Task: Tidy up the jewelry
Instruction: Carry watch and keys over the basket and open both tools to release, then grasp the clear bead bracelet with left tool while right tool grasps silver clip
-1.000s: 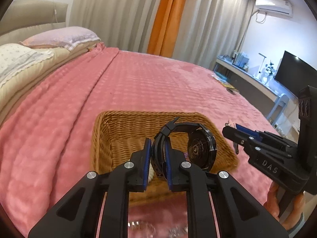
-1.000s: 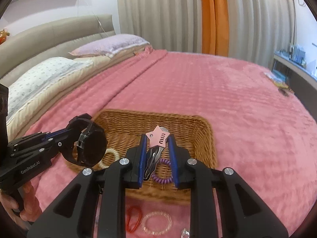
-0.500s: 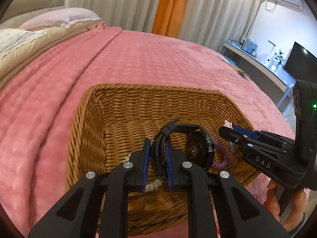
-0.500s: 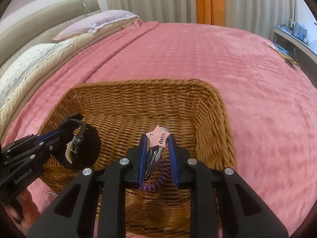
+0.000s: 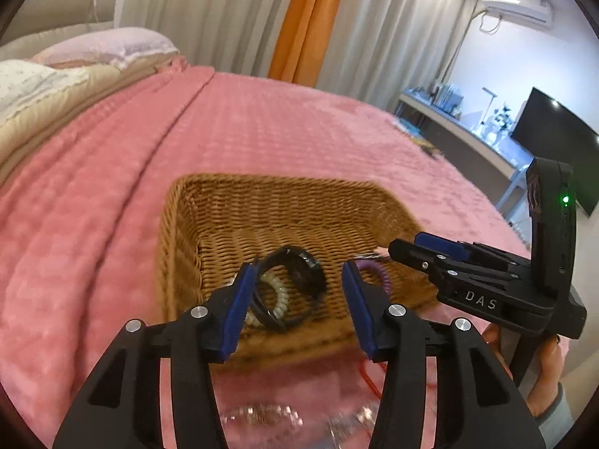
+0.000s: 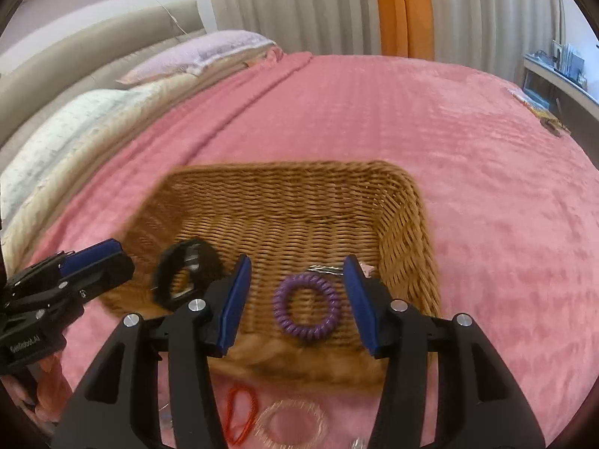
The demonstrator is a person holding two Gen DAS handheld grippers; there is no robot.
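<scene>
A wicker basket (image 5: pixel 232 202) (image 6: pixel 404 202) sits on the pink bedspread. In it lie a black watch (image 5: pixel 299 280) (image 6: pixel 183 273), a cream coil band (image 5: pixel 279 299) under the watch, a purple coil hair tie (image 6: pixel 307 308) (image 5: pixel 374 273) and a pink star hair clip (image 6: pixel 365 268). My left gripper (image 5: pixel 297 307) is open and empty just above the basket's near edge. My right gripper (image 6: pixel 295 299) is open and empty above the purple tie. A red elastic (image 6: pixel 239 411) and a clear bead bracelet (image 6: pixel 292 422) lie on the bedspread in front of the basket.
Pillows (image 6: pixel 194 52) and a headboard lie at the far left. Curtains (image 5: pixel 299 18) hang behind the bed. A desk with a TV (image 5: pixel 554 146) stands at the right. A few small items (image 6: pixel 539 108) lie on the bed's far right.
Both grippers have opened and pulled back and up. The watch dropped from the left gripper into the basket; the pink star clip dropped from the right gripper into the basket.
</scene>
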